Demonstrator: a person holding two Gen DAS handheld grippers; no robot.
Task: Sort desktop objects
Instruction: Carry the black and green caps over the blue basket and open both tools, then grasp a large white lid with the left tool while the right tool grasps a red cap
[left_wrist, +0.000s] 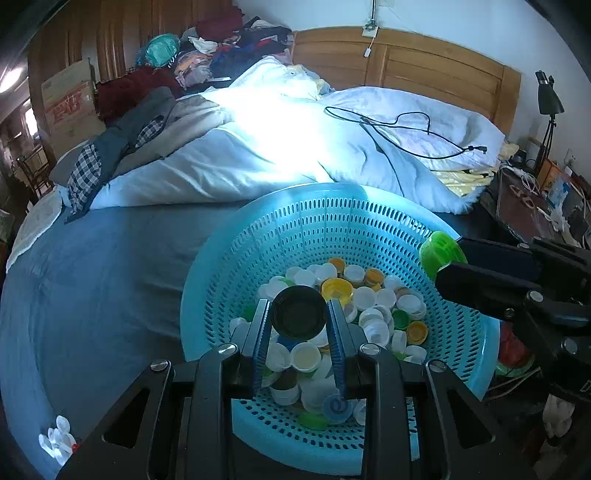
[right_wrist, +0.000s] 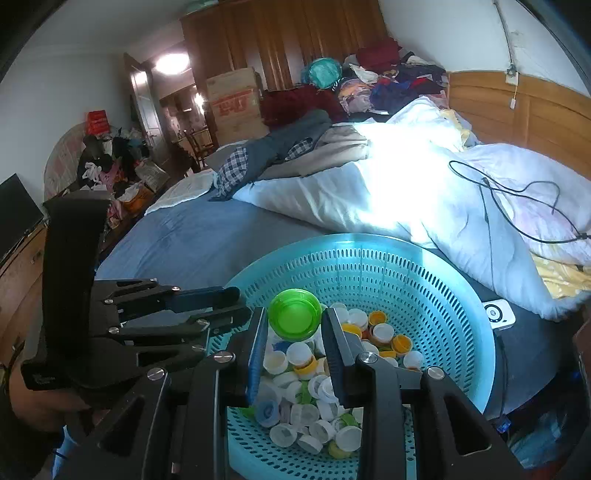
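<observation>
The right tongs (right_wrist: 294, 325) clamp a round green plastic cap (right_wrist: 294, 314) above a perforated turquoise plastic basket (right_wrist: 424, 291) of mixed bottle caps (right_wrist: 314, 398); left tongs (right_wrist: 229, 306) at nine o'clock.

A home bedroom: rumpled bed (left_wrist: 258, 155), wooden headboard (left_wrist: 424, 70) (clothes (right_wrist: 388, 77) heaped behind).

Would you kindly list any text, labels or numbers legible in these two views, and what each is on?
No text can be read for certain.
Cardboard box: red print, too blurred to read.
White caps in the blue basket: grey label marks, too small.
Left tool handle: faint print in the right wrist view, unreadable.
</observation>
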